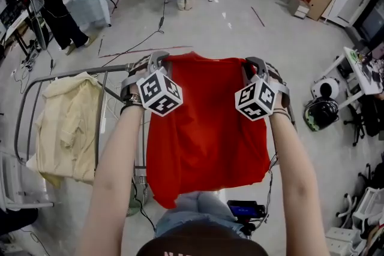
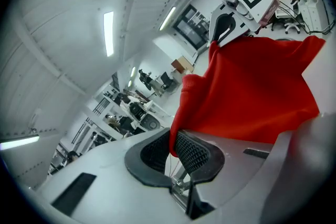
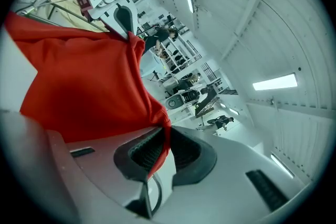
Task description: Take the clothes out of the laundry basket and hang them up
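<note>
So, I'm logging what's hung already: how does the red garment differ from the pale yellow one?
The red garment is held spread between the left gripper and right gripper, both shut on its top edge; the pale yellow garment drapes over the metal rack, untouched. The red one is central in the head view, the yellow one at its left. Both hang loose.

Bright, even light comes from ceiling strip lights [image 2: 108,33], which glare white in both gripper views. The pale floor [image 1: 240,39] carries soft shadows and a faint sheen. Fisheye distortion bends the edges, and the gripper views' corners go black.
</note>
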{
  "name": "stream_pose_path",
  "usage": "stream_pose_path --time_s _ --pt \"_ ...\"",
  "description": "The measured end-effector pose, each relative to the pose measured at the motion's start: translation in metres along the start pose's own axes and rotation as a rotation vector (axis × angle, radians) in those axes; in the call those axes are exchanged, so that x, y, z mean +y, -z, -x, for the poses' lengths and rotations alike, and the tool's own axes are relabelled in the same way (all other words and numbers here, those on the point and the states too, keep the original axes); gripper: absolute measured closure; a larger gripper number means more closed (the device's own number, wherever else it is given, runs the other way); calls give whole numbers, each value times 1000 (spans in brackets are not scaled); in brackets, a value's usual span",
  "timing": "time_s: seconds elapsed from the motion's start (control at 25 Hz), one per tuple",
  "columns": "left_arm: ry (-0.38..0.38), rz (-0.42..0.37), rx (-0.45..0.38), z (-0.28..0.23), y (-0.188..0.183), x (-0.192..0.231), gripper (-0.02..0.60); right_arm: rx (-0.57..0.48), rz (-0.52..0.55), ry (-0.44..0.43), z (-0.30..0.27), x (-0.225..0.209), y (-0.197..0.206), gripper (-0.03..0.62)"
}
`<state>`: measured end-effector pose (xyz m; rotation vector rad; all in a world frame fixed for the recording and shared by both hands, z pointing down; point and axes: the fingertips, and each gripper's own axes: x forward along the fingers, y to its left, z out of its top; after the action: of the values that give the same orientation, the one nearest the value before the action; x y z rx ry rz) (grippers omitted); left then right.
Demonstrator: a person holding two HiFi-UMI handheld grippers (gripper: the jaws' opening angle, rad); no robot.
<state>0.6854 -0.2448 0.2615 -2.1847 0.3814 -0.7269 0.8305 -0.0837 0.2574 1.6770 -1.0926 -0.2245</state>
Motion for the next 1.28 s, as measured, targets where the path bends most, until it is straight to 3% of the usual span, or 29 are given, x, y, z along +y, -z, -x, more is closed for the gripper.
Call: stream_pose_path --time_s 0.56,0.8,1.28 --pt "102 64 182 -66 45 -50 561 -2 78 -141 -68 56 34 551" --pt "117 35 236 -83 56 -64 561 3 82 -206 -93 78 47 551" --pt "75 -36 365 -112 73 -69 554 59 109 -282 -133 100 58 548"
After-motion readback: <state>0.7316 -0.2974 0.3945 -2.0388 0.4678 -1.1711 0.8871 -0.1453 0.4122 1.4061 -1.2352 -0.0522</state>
